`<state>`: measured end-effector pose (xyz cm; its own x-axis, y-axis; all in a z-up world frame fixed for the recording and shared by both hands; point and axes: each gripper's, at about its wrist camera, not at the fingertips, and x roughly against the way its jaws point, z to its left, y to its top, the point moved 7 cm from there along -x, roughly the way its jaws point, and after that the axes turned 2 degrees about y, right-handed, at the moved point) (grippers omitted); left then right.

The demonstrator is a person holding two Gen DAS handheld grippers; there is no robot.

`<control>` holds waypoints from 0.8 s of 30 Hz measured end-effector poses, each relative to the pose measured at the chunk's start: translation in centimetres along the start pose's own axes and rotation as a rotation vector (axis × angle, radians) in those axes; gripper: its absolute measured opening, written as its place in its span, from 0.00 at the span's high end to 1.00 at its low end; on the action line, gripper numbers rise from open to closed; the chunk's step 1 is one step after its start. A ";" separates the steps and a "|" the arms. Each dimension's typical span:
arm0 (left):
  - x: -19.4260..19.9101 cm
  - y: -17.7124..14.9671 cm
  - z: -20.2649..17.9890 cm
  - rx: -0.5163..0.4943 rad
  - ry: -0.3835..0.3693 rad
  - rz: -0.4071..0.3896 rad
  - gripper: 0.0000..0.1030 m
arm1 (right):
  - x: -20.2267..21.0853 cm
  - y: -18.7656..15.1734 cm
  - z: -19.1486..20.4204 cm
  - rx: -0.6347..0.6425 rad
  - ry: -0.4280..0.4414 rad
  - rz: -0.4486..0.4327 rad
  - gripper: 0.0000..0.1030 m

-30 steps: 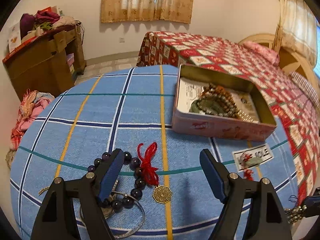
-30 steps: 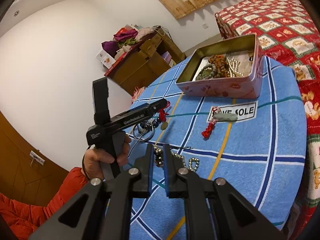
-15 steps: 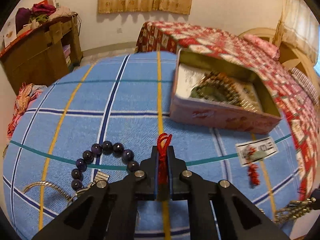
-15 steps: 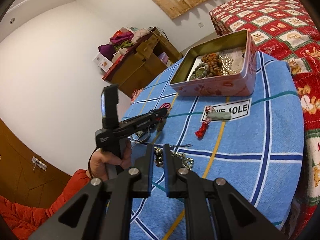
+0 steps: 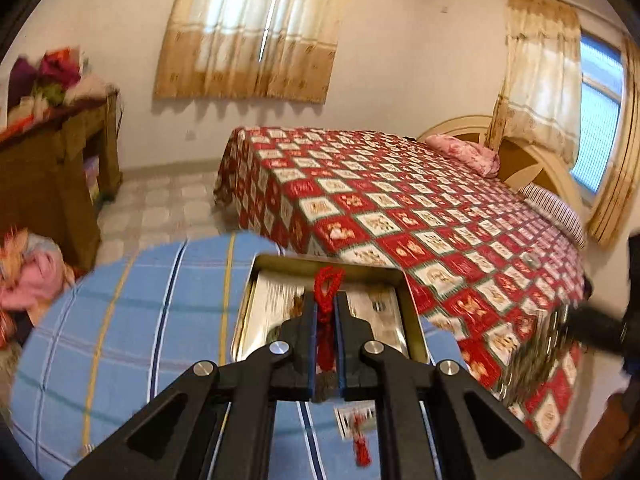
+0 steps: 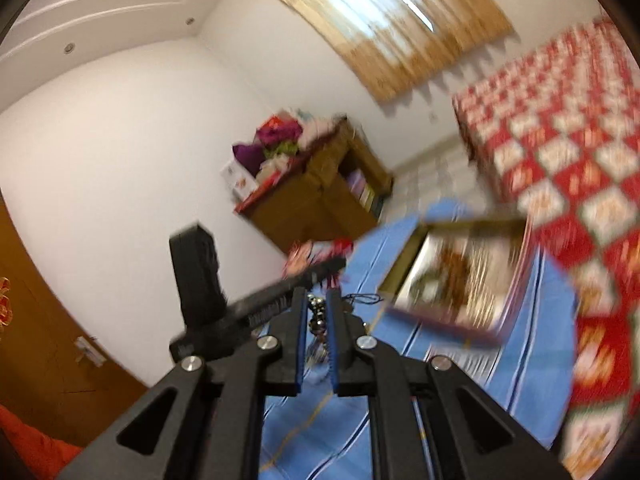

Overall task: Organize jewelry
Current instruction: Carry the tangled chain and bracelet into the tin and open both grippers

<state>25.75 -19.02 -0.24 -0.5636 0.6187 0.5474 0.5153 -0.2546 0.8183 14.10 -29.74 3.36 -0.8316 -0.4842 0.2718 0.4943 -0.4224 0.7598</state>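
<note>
My left gripper (image 5: 325,320) is clenched on the red cord (image 5: 327,285) of a charm; the knotted loop sticks up past the fingertips and the rest of the cord runs down between the blue pads. It hangs in the air above the open tin box (image 5: 412,304), which sits on the blue checked tablecloth (image 5: 140,320). Box contents are smeared by blur in this view; I can make out paper lining and some dark beads only. Another red tassel piece (image 5: 362,446) lies on the cloth below the gripper, beside a white label. My right gripper (image 6: 316,312) is pinched on a strand of small metallic beads (image 6: 318,322) that dangles between its pads, lifted off the table. In the right wrist view the tin box (image 6: 460,280) is ahead and to the right, heavily blurred, brownish beads inside. The left gripper's black body (image 6: 256,308) crosses that view just left of my fingertips.
</note>
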 end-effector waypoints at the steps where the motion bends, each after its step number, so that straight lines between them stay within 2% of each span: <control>1: -0.8 0.5 -0.3 -0.005 -0.004 -0.002 0.94 | -0.2 0.7 -0.2 0.005 -0.003 -0.011 0.89; 4: -3.3 0.6 -0.4 -0.017 0.014 0.011 0.94 | -1.4 3.0 -2.0 0.031 -0.061 -0.043 0.89; 6: -5.1 0.3 -0.2 -0.012 0.021 0.028 0.94 | -2.6 3.3 -3.6 0.037 -0.099 -0.038 0.89; 8: -6.7 -0.4 0.0 -0.001 0.024 0.055 0.94 | -4.3 2.9 -5.9 0.031 -0.153 -0.014 0.89; 11: -9.0 -1.6 0.3 -0.006 0.053 0.096 0.94 | -6.3 1.3 -9.2 -0.033 -0.172 0.041 0.88; 15: -10.6 -2.6 0.7 0.009 0.080 0.139 0.91 | -7.0 0.2 -11.6 -0.083 -0.222 0.068 0.78; 17: -10.7 -2.9 0.9 0.042 0.070 0.165 0.72 | -6.4 0.3 -11.6 -0.127 -0.178 0.070 0.56; 19: -9.8 -2.6 1.1 0.075 0.070 0.145 0.29 | -5.0 0.8 -10.9 -0.113 -0.184 0.025 0.42; 21: -8.4 -2.2 0.9 0.086 0.074 0.104 0.21 | -3.5 1.1 -9.6 -0.098 -0.188 -0.024 0.39; 24: -5.5 -2.4 0.4 0.090 0.072 0.092 0.21 | -1.9 0.3 -7.7 -0.102 -0.193 -0.058 0.33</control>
<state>27.89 -21.51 -5.30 -0.5545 0.5401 0.6331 0.6207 -0.2383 0.7469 17.80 -34.87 -1.51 -0.8877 -0.3050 0.3449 0.4589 -0.5255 0.7164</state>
